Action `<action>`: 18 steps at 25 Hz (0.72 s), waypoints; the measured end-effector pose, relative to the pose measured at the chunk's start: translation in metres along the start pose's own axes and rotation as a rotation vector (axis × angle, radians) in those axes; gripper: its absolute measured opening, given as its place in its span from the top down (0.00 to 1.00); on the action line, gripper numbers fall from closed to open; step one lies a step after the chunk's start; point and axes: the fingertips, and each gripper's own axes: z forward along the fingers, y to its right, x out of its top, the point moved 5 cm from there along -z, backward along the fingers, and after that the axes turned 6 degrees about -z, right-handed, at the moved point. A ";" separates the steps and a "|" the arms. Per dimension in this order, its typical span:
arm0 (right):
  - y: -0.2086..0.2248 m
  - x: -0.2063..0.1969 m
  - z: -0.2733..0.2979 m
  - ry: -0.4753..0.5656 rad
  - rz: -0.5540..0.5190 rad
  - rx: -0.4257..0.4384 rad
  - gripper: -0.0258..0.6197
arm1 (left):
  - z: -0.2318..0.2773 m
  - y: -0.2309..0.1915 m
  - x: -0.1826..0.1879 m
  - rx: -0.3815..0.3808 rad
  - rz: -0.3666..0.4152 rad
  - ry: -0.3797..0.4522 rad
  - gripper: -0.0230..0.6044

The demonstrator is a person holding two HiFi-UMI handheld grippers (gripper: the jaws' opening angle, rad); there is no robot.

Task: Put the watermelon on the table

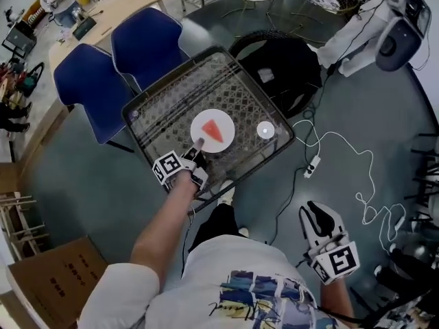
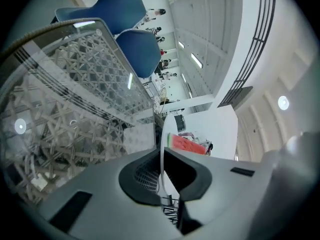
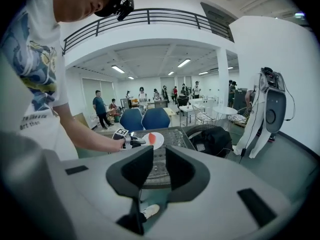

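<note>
Below, glass-topped table (image 1: 177,100) on grey floor (image 1: 82,177); left claw (image 1: 199,144) pinches plate (image 1: 202,122) bearing watermelon (image 1: 215,131); right claw (image 1: 318,216) wide, empty.

the left tool (image 2: 162,173) clamps a white plate (image 2: 161,151) bearing a watermelon slice (image 2: 188,144), lattice table (image 2: 75,99) at left.

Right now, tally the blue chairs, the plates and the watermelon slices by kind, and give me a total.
blue chairs: 2
plate: 1
watermelon slice: 1
Total: 4
</note>
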 end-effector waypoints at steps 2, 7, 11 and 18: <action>0.008 0.006 0.024 -0.022 0.011 0.000 0.87 | 0.030 -0.010 0.026 0.010 0.001 0.002 0.94; 0.019 0.018 0.062 -0.100 0.045 0.002 0.87 | 0.086 -0.040 0.065 0.076 -0.021 0.002 0.94; 0.033 0.022 0.084 -0.143 0.067 -0.003 0.87 | 0.121 -0.057 0.085 0.122 -0.017 -0.011 0.93; 0.045 0.023 0.109 -0.182 0.091 -0.003 0.87 | 0.146 -0.077 0.097 0.200 0.022 -0.046 0.93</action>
